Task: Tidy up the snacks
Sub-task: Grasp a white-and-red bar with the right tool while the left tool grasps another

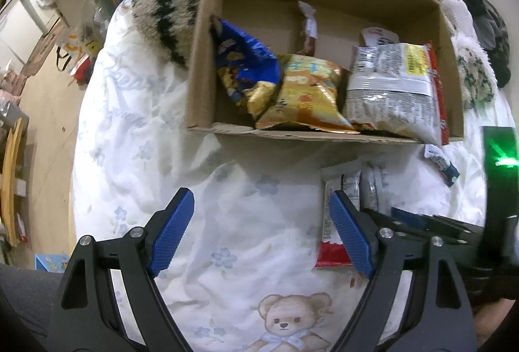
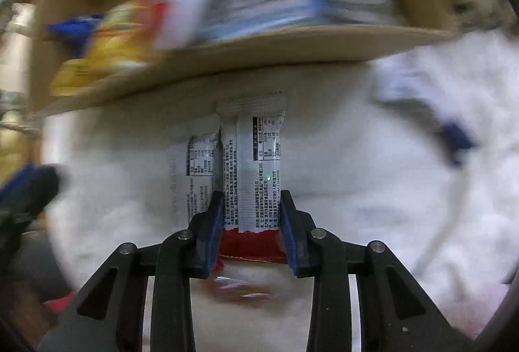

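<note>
My right gripper [image 2: 251,194] points down at the white bedsheet [image 2: 356,157], and its blue pads press both sides of a silver and red snack bar [image 2: 258,164]. A second silver bar [image 2: 198,170] lies just left of it. Beyond the bars stands an open cardboard box [image 1: 207,66] holding a blue chip bag [image 1: 243,60], a yellow bag [image 1: 308,92], a silver noodle pack [image 1: 392,86] and a brown bar [image 1: 308,31]. My left gripper [image 1: 259,199] hangs open over bare sheet, left of the bars [image 1: 334,190].
A small blue and white packet [image 1: 441,164] lies on the sheet right of the bars. A striped fuzzy cushion [image 1: 168,2] leans against the box's left wall. The bed's edge drops to a cluttered floor [image 1: 48,92] at left. A teddy bear print [image 1: 285,322] marks the near sheet.
</note>
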`<state>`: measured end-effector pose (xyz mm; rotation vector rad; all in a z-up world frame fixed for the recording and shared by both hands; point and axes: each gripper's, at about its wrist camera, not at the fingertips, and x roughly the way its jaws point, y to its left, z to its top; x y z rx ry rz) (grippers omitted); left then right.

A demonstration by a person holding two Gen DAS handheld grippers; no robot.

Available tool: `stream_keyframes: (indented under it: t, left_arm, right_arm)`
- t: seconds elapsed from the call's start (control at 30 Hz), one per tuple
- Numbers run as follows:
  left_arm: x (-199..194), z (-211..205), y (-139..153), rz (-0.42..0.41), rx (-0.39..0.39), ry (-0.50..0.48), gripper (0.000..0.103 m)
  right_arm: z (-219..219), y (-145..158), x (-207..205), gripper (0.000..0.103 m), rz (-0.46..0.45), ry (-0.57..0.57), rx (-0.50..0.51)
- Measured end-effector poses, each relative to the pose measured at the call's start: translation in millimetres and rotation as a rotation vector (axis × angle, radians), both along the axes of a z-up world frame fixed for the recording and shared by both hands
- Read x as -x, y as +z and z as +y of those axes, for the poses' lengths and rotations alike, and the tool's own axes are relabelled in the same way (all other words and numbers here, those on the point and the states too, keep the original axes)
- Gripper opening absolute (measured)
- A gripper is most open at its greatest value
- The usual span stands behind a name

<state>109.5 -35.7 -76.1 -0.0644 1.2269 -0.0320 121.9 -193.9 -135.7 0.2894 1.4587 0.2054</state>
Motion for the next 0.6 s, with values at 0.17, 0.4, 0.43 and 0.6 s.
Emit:
stream_keyframes:
  t: [0.17,0.4,0.43,0.6]
  left_arm:
    - [-3,3,-19,0.072,0.017,0.016,0.083]
    - [-6,-49,-45,0.123,0.049,-0.135,0.083]
    - [-6,-58,-50,0.132,0.043,-0.163,0.083]
    - [-3,-86,-76,0.211,-0.002,-0.255,0.074]
  right_arm:
    - [-22,11,1,0.034,-0.011,-0.100,0.010]
    - [-63,28,14,0.035,-0.055,-0.216,0.033]
    - [-68,31,16,0.034,-0.057,-0.234,0.026]
    - [-91,35,27,0.035,-0.057,-0.284,0.016]
